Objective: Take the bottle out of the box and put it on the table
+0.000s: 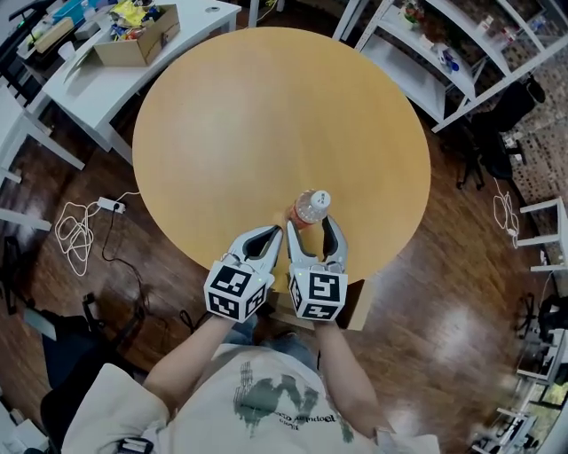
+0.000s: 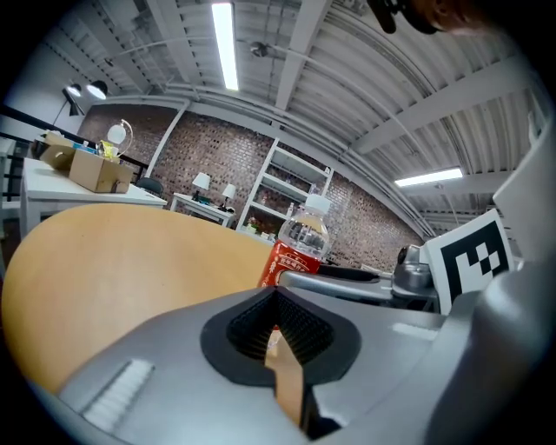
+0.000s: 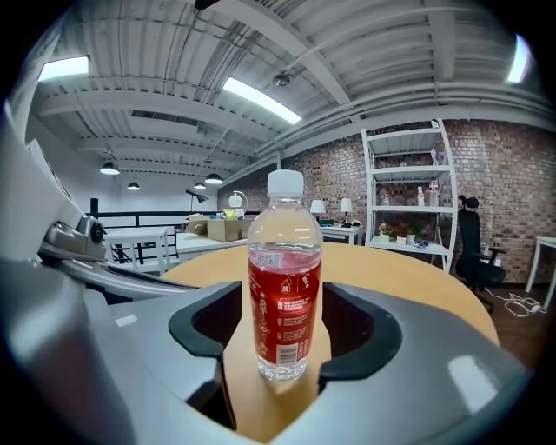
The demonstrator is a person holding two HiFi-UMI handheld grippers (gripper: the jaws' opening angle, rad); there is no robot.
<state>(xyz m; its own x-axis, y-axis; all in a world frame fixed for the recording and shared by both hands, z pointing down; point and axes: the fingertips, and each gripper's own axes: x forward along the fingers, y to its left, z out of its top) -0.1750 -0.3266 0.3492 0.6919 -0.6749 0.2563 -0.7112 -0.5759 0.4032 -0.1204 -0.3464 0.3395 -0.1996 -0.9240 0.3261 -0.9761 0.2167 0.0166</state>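
The bottle (image 1: 311,207), clear with a red label and a white cap, is seen standing upright on the round wooden table (image 1: 266,115), close to the edge nearest the person, so it is already out of the box and its base is borne by the tabletop. It is flanked by the right gripper (image 1: 311,223), whose jaws are spread to either side of it. In the right gripper view the bottle (image 3: 284,278) is shown between the two dark pads with a sliver of table left visible on each side, so no squeeze is being applied. The placing is therefore judged to be done, or all but done. What is left, as far as can be told, is for the right gripper to be drawn back clear of the bottle without tipping it. The left gripper (image 1: 266,238) is held just beside the right one, over the same edge of the table, with its jaws brought together and nothing caught between them. In its own view only a thin slit of tabletop shows between the pads. Part of a cardboard box (image 1: 358,306) is glimpsed below the table rim, beside the person's right hand, and this is taken to be the box in question. Another open carton (image 1: 138,40) lies well apart on a white desk (image 1: 213,13).
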